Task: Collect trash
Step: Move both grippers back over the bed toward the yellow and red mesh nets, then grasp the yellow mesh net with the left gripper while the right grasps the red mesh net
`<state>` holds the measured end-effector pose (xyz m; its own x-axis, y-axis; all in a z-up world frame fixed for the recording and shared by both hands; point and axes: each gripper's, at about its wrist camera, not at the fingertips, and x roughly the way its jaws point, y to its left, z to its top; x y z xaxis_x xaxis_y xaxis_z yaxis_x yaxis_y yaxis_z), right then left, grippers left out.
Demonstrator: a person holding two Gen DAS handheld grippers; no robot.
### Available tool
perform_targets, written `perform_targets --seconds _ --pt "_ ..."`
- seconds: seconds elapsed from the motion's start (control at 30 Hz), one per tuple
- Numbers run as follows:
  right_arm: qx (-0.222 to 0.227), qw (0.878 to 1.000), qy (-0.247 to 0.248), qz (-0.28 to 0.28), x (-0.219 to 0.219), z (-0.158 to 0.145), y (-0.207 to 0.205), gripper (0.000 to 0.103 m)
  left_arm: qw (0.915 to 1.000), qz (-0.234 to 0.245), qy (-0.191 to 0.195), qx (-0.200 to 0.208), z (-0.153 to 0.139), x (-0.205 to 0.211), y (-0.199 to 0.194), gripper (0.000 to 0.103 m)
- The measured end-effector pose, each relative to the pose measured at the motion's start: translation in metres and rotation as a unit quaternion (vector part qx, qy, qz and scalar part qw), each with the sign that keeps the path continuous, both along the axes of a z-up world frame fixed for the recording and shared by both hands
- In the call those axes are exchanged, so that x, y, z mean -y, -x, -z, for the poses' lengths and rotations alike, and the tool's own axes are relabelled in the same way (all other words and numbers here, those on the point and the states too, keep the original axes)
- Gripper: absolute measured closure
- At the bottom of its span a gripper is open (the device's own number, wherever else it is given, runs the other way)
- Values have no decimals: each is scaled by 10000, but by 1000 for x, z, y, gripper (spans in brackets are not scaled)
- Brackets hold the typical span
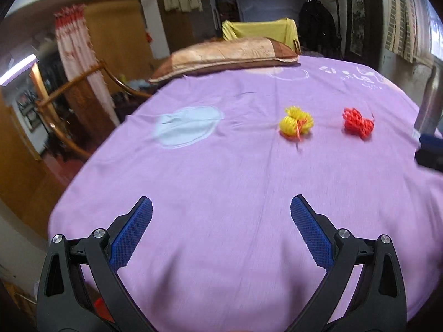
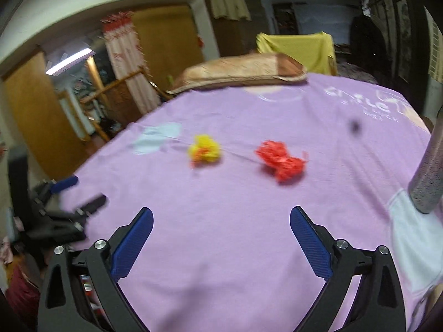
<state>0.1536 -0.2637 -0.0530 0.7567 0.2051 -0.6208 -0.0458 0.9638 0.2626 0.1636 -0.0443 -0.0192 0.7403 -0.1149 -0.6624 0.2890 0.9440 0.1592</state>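
Purple sheet [image 1: 221,166] covers the bed in front of you, printed with pale blue and white patches. White lettering runs along its far right edge; in the left view only fragments like "ST" and "LE" come through, in the right view something like "little", too blurred to confirm. No brand or label is legible on the trash.

Two pieces of trash lie side by side on the sheet's far half, right of centre, apart from each other:
- yellow wad [image 1: 295,124]: crumpled netted or foamy mesh, with a thin orange-red strand across it.
- red wad [image 1: 357,123]: same netted texture, bow-like shape, nearer the sheet's right edge.

A brown-gold pillow [image 1: 221,55] lies at the far edge, with a yellow cloth [image 1: 260,29] draped behind it. A grey post [image 2: 429,174] stands at the right edge.

Your left gripper [image 1: 221,207] is spread wide with nothing between the blue pads, over the near part of the sheet, well short of both wads. Your right gripper [image 2: 221,217] is likewise wide apart and holds nothing, with the red wad ahead of it and slightly right. The right view is motion-blurred.
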Motion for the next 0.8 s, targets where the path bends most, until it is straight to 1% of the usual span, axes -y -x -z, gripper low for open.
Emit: perform_targets --seconds 0.03,0.1,0.2,0.37,0.5,0.67,0.8 --pt "-116 9999 36 33 5 7 -9 6 10000 11 9 -93 0 6 -17 7" --pt "-256 9996 54 57 11 18 -20 6 9998 6 36 -178 0 13 -32 7" --pt "-390 9992 -103 31 17 33 -27 6 9993 144 112 -326 -1 37 -62 7" --pt "-594 9981 -139 48 22 43 -31 6 9978 519 -23 -414 5 83 -86 7" --pt "-708 9974 -62 78 23 47 -33 6 9962 637 -80 -590 19 116 -109 7" --pt "-767 9970 -3 114 24 47 -31 6 9948 629 -91 -790 37 129 -128 7" --pt "-973 9951 -114 152 28 53 -35 6 9940 581 -220 -898 49 127 -136 7"
